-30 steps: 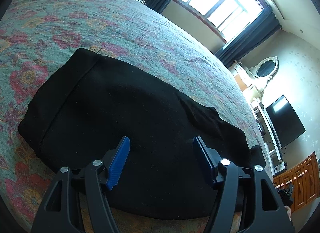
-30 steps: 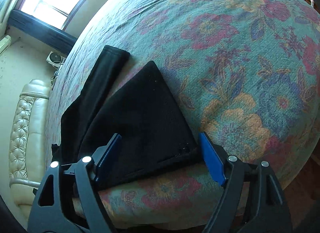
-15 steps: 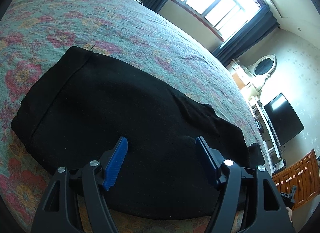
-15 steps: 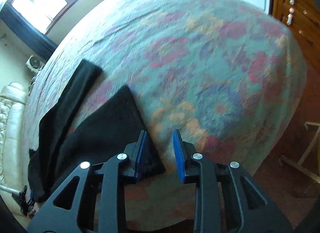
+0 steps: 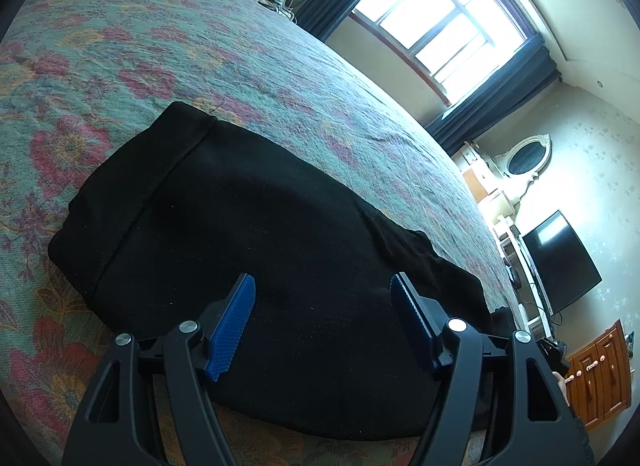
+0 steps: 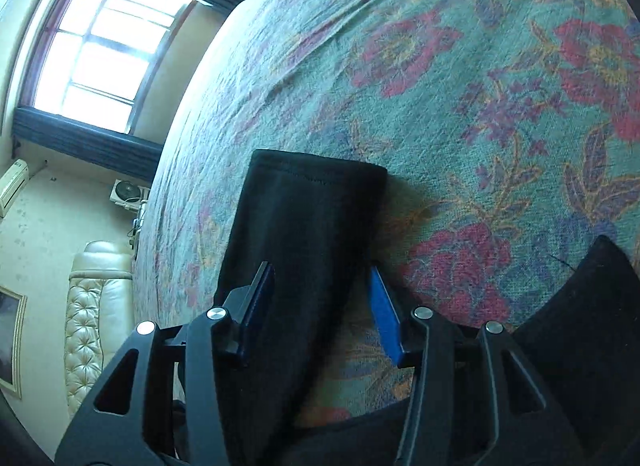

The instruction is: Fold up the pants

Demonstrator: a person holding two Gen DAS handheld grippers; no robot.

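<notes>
Since the earlier frames my right gripper (image 6: 322, 308) has shifted from the triangular folded corner to a narrow leg of the black, matte knit pants (image 6: 296, 234); its jaws are opening, the leg's cloth lying between the blue ribbed pads (image 6: 384, 314) without being pressed. My left gripper (image 5: 322, 306) hovers with jaws wide apart over the broad, smooth waist portion of the pants (image 5: 248, 225), gripping nothing. The garment lies flat on the woven floral bedspread in teal and red (image 5: 140, 45), near its front edge; bare coverlet extends beyond the hemmed leg end.
</notes>
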